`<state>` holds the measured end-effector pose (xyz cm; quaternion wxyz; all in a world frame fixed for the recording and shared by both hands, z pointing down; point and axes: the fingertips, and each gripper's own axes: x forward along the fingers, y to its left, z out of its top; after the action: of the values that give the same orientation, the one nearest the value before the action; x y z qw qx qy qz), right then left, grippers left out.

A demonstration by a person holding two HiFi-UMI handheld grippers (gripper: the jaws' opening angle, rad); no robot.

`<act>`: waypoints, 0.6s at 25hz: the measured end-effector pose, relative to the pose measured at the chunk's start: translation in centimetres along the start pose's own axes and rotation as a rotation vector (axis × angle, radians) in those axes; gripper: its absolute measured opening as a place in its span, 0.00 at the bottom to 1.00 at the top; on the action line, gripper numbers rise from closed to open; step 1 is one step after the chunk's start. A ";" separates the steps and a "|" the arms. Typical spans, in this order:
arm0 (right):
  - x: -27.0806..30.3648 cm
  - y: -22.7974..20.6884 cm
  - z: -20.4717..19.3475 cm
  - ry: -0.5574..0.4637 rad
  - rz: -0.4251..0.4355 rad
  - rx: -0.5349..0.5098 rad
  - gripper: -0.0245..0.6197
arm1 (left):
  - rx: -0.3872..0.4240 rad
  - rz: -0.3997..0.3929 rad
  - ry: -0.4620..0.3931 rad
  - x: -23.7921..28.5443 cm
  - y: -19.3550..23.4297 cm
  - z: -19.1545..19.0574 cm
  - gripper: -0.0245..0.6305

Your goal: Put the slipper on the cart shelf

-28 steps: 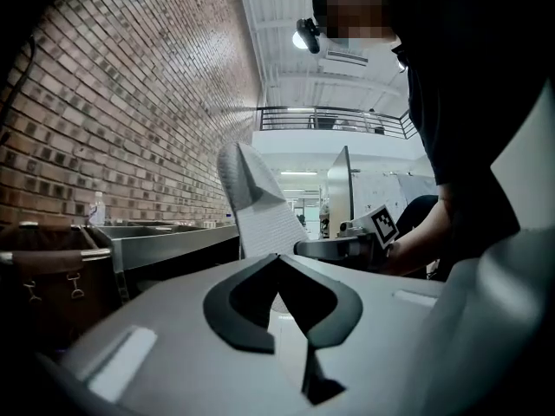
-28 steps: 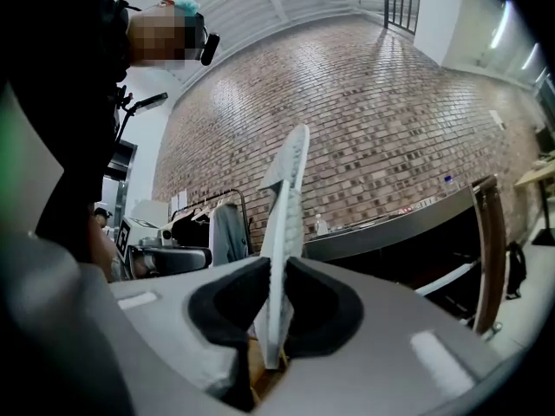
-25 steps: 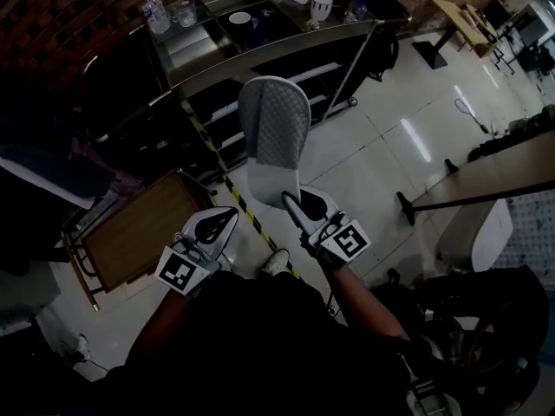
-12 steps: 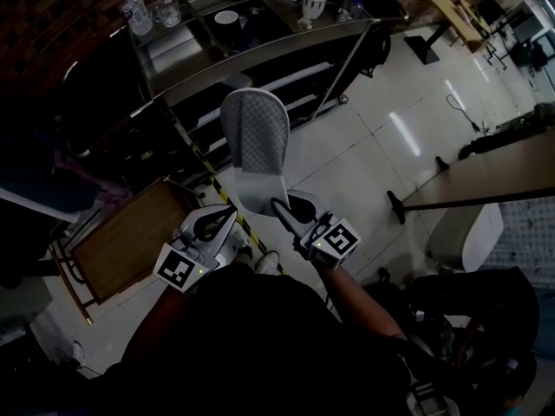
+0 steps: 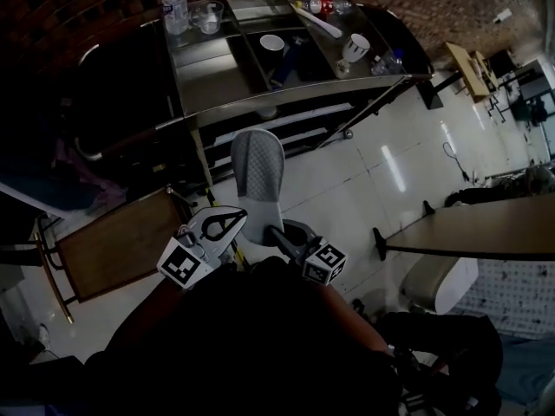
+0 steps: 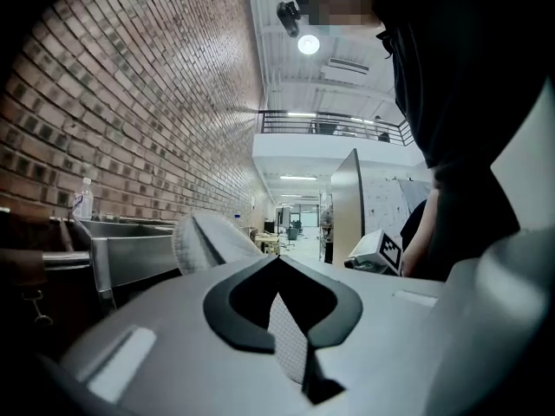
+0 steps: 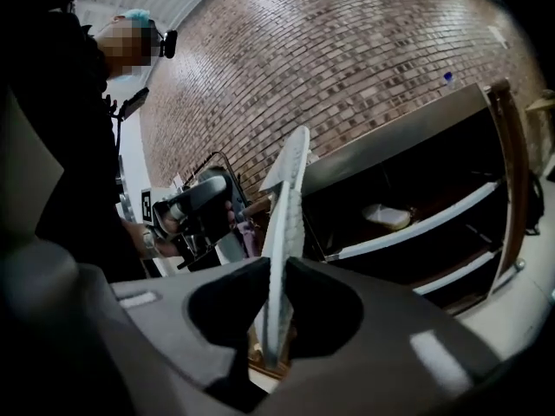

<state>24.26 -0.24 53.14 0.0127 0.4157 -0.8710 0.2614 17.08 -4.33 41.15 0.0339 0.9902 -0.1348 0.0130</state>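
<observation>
Steel cart [image 5: 217,85] on tiled floor [image 5: 347,189], topped with bottle [image 5: 174,7], glass [image 5: 208,16], bowl [image 5: 272,43], cup [image 5: 355,48], red can [image 5: 321,5]; pale thing [image 7: 388,216] on lower shelf [image 7: 434,224].

Cart [image 5: 260,102]: far side, behind the slipper [image 5: 257,176].
Cart top: bottle [image 5: 174,9] at left, bowl [image 5: 271,43] in the middle, cup [image 5: 356,48] at right.
Slipper: before the cart's lower shelves, above the floor [image 5: 347,189].
Wooden trolley [image 5: 113,241]: left of the slipper.
Table [image 5: 486,232]: right, well apart.
</observation>
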 end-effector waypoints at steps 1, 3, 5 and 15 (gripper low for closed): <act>0.6 -0.3 -0.2 0.009 0.006 0.006 0.14 | 0.009 0.003 0.002 0.1 0.5 -0.2 0.04; 1.6 -0.9 -0.8 0.034 0.018 0.016 0.14 | 0.024 0.013 0.004 0.1 1.4 -0.4 0.04; 2.5 -1.6 -1.6 0.061 0.036 0.052 0.14 | 0.025 0.028 0.007 0.3 2.1 -0.5 0.04; 6.7 -7.3 -5.3 0.193 0.104 0.256 0.14 | 0.083 0.124 0.034 3.8 6.4 -2.1 0.04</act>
<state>24.17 -6.35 62.57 0.0298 0.3414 -0.8455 0.4094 19.03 -11.34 43.78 -0.0059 0.9802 -0.1944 0.0377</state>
